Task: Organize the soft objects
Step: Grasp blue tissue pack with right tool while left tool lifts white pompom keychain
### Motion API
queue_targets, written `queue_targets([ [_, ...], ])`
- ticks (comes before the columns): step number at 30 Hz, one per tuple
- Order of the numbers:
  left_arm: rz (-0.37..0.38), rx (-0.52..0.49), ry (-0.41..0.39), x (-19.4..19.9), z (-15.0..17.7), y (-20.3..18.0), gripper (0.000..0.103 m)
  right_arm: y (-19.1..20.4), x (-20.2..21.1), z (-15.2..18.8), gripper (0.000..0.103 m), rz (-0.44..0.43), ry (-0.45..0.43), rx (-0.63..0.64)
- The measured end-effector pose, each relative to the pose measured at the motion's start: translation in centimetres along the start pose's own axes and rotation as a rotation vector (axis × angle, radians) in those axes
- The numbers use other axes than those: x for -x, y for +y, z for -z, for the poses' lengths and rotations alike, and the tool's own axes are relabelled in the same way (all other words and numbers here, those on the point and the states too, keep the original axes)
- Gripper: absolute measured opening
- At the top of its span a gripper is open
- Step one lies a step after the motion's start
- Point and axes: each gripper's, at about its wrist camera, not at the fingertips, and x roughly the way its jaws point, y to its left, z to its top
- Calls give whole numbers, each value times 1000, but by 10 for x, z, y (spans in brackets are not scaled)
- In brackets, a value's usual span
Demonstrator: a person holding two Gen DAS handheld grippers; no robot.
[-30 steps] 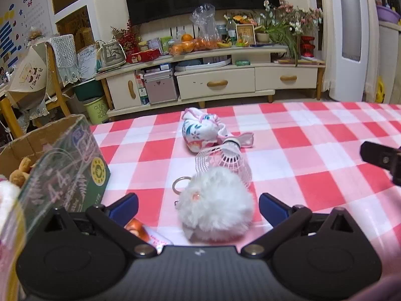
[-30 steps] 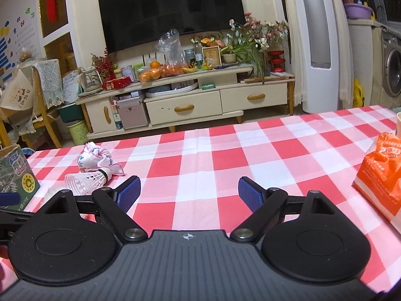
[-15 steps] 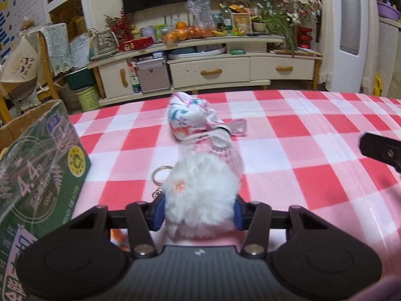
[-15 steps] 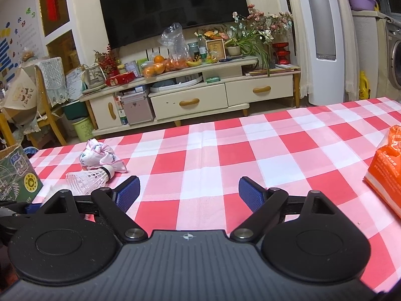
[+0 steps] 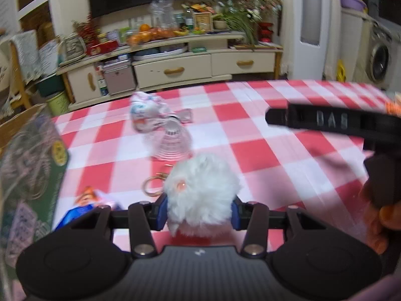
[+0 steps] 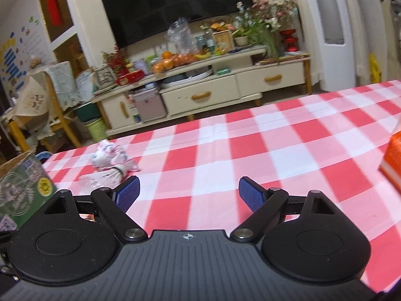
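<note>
A white fluffy pompom with a gold key ring sits between the blue pads of my left gripper, which is shut on it just above the red-checked tablecloth. Beyond it lie a white shuttlecock and a floral cloth bundle. My right gripper stands open over the cloth with nothing between its fingers. The shuttlecock and the bundle lie to its left.
A green printed cardboard box stands at the left table edge, also in the right wrist view as the box. A small snack packet lies beside it. An orange package sits at the right. A TV cabinet stands beyond the table.
My left gripper closed on the white pompom and has shifted with it, so the view now sits more to the right. The right gripper stays open and has tilted slightly.
</note>
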Motion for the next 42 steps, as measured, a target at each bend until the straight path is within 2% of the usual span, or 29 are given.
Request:
queue_targets([
  [8, -10, 151, -53, 42, -14, 58, 45, 35, -8, 11, 103, -170, 49, 107],
  [18, -14, 249, -122, 72, -22, 105, 45, 124, -22, 39, 103, -392, 107, 345],
  [21, -8, 274, -128, 74, -21, 115, 45, 144, -29, 45, 103, -416, 118, 412],
  [27, 3, 308, -140, 80, -18, 128, 45, 164, -46, 53, 103, -471, 162, 463],
  [38, 13, 330, -144, 82, -16, 140, 45, 180, -72, 60, 103, -443, 202, 538],
  [41, 14, 331, -141, 82, -15, 140, 45, 176, -72, 59, 93, -445, 211, 517],
  [42, 14, 330, -140, 82, -15, 140, 45, 175, -71, 59, 93, -444, 212, 510],
])
